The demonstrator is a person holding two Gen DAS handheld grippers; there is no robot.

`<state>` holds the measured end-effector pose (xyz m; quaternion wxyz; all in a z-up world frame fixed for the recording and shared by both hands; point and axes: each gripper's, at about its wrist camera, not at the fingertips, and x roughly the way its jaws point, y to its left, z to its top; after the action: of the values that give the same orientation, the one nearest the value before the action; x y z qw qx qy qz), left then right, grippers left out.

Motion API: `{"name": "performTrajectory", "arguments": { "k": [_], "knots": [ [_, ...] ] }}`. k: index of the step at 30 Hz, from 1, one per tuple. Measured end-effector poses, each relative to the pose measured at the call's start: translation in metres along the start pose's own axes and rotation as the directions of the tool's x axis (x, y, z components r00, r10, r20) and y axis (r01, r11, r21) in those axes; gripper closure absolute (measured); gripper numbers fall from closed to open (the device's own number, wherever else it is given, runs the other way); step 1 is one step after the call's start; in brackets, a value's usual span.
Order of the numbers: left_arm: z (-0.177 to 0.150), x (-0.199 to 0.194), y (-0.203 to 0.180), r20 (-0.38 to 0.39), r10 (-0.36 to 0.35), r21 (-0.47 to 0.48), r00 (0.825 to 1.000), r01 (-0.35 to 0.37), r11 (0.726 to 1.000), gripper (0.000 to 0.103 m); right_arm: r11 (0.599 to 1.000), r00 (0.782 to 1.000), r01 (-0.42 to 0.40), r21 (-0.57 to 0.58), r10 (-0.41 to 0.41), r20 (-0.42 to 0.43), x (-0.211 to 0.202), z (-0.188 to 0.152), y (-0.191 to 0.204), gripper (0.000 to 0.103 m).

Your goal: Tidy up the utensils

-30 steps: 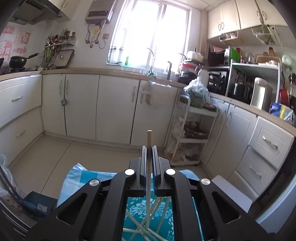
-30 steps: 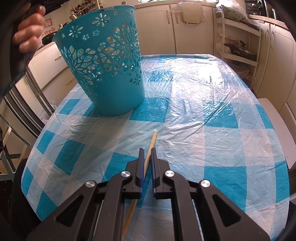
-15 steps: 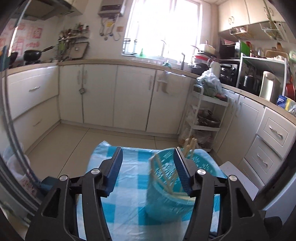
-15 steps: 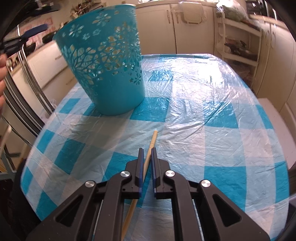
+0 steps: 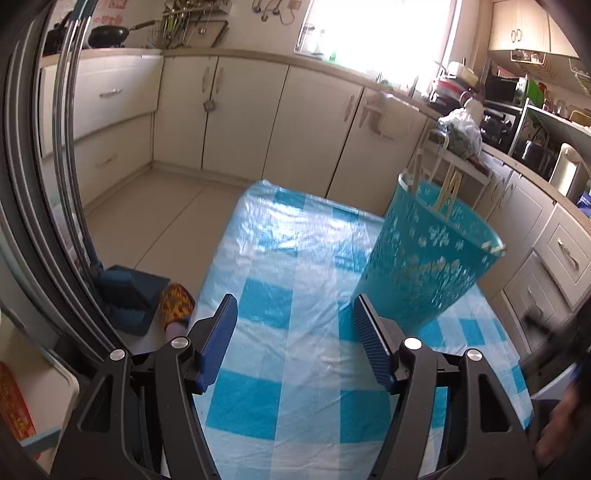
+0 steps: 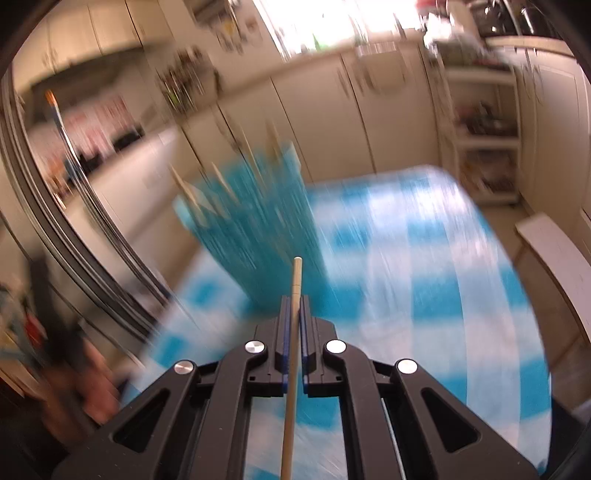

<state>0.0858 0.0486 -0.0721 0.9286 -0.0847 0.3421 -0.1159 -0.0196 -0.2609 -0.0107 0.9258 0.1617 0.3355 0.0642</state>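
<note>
Wooden chopstick (image 6: 293, 332) clamped between the right hand-held gripper (image 6: 294, 306) fingers.

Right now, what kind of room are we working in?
A home kitchen, most likely: cream base cabinets run under a countertop, a black wok sits at the back, and a checked tablecloth covers the table.

Bare checked tablecloth (image 5: 295, 258) ahead and left; teal basket (image 5: 428, 266) of chopsticks (image 5: 447, 188) standing right.
</note>
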Motion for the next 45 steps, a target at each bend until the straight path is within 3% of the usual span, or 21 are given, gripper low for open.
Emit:
{"name": "performTrajectory", "arguments": {
  "k": [5,8,11,20,29,37,41,43,44,45],
  "knots": [
    [-0.017,0.009,0.001,-0.046,-0.019,-0.026,0.999,0.018,1.000,0.041,0.995,0.974,-0.095,-0.017,0.097,0.204,-0.023,0.067,0.033,0.098],
    [-0.018,0.011,-0.005,-0.053,-0.028,-0.025,0.998,0.026,0.999,0.040,0.994,0.943,-0.092,-0.055,0.105,0.317,-0.015,0.106,0.055,0.098],
    [-0.018,0.010,-0.007,-0.050,-0.035,-0.028,0.998,0.034,0.999,0.040,0.996,0.926,-0.062,-0.070,0.084,0.368,0.013,0.128,0.067,0.098],
    [-0.016,0.013,0.005,-0.050,-0.050,-0.086,0.998,0.046,0.995,0.038,0.997,0.943,0.053,-0.050,-0.034,0.331,0.081,0.132,0.058,0.097],
    [-0.018,0.016,0.000,-0.058,-0.061,-0.085,0.996,0.056,0.995,0.038,0.996,0.954,0.074,-0.053,-0.055,0.294,0.090,0.121,0.052,0.097],
    [-0.013,0.001,-0.004,-0.040,-0.039,-0.056,0.998,0.037,0.998,0.030,0.991,0.973,0.059,-0.123,-0.029,0.230,0.079,0.094,0.059,0.096],
    [-0.009,-0.013,-0.009,-0.038,-0.021,-0.026,0.999,0.019,0.999,0.023,0.991,0.975,0.059,-0.118,-0.031,0.221,0.059,0.081,0.054,0.078],
    [-0.006,-0.022,-0.012,-0.037,-0.007,-0.005,0.999,0.007,1.000,0.020,0.994,0.974,0.049,-0.098,-0.026,0.223,0.040,0.074,0.050,0.074],
    [-0.004,-0.027,-0.015,-0.036,-0.001,0.008,0.999,0.002,1.000,0.018,0.995,0.975,0.049,-0.092,-0.027,0.221,0.032,0.071,0.048,0.067],
    [-0.002,-0.032,-0.017,-0.033,0.003,0.019,0.999,-0.002,1.000,0.016,0.995,0.976,0.056,-0.081,-0.037,0.217,0.021,0.066,0.047,0.054]
  ]
}}
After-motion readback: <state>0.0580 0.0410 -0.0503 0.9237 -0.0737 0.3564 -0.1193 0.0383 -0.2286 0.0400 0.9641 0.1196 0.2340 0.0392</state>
